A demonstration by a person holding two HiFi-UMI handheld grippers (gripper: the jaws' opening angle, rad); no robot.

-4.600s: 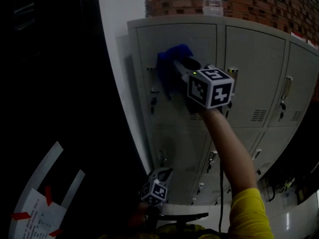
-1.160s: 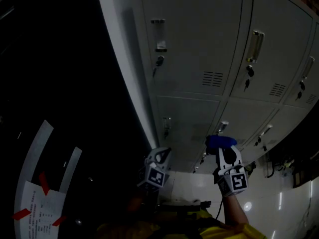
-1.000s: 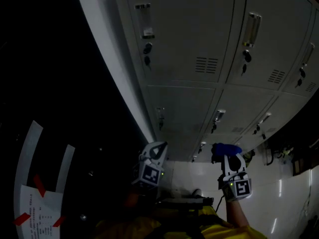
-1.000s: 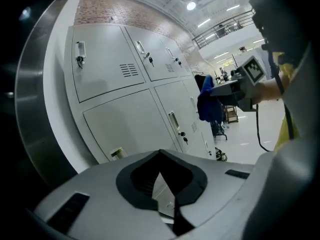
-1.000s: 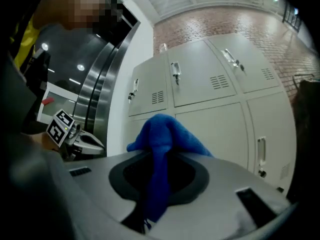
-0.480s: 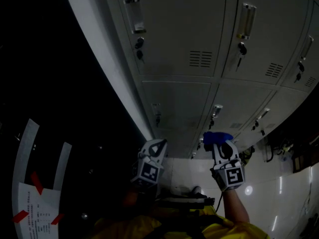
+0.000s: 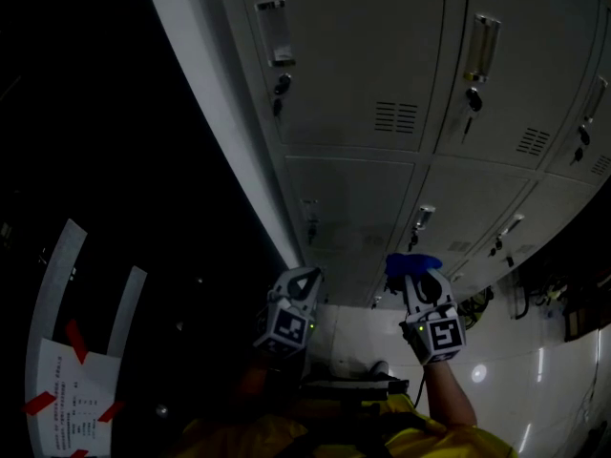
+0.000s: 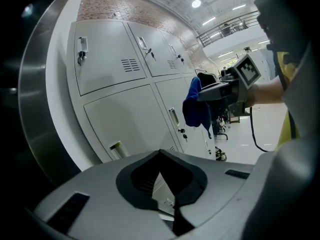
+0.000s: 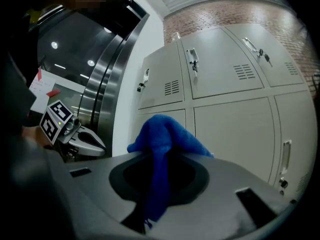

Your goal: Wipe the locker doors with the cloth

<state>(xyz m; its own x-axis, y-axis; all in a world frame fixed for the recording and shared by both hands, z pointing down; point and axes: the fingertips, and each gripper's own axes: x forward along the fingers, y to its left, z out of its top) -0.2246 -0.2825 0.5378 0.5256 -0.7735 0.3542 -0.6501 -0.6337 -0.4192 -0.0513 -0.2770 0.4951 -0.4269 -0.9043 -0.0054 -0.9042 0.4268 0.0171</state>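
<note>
- Head view: R gripper [image 7: 416, 277] sits low at the frame's right, jaws clamped on the blue cloth [image 7: 412, 262]; the cloth bunches at the tips, on the side toward the locker doors [image 7: 355, 65]; it overlaps the bottom-row door, but touching or just short, can't tell; L gripper [image 7: 307, 279] is beside it, near the locker's left edge, carrying nothing.
- Left gripper view: L gripper [image 8: 167, 184] has its jaws brought together w/ nothing between them; the cloth [image 8: 196, 106] shows off to the right, pinched at its top by the R gripper [image 8: 220, 91]; it droops, long axis roughly vertical, loose tail pointing down; the doors [image 8: 120, 119] lie just behind it.
- Right gripper view: jaws closed tight on the cloth [image 9: 162, 144]; a folded hump sticks out past the tips and a strip trails back between the jaws; the doors [image 9: 230, 129] stand straight ahead, lower row facing the hump; L gripper [image 9: 82, 136] is well off to the left.
- Judgement: the coming move turns on cloth-to-door; the door lies straight fwd of the R gripper, so it is the nearer one; push the hump flat on, then sweep across.
</note>
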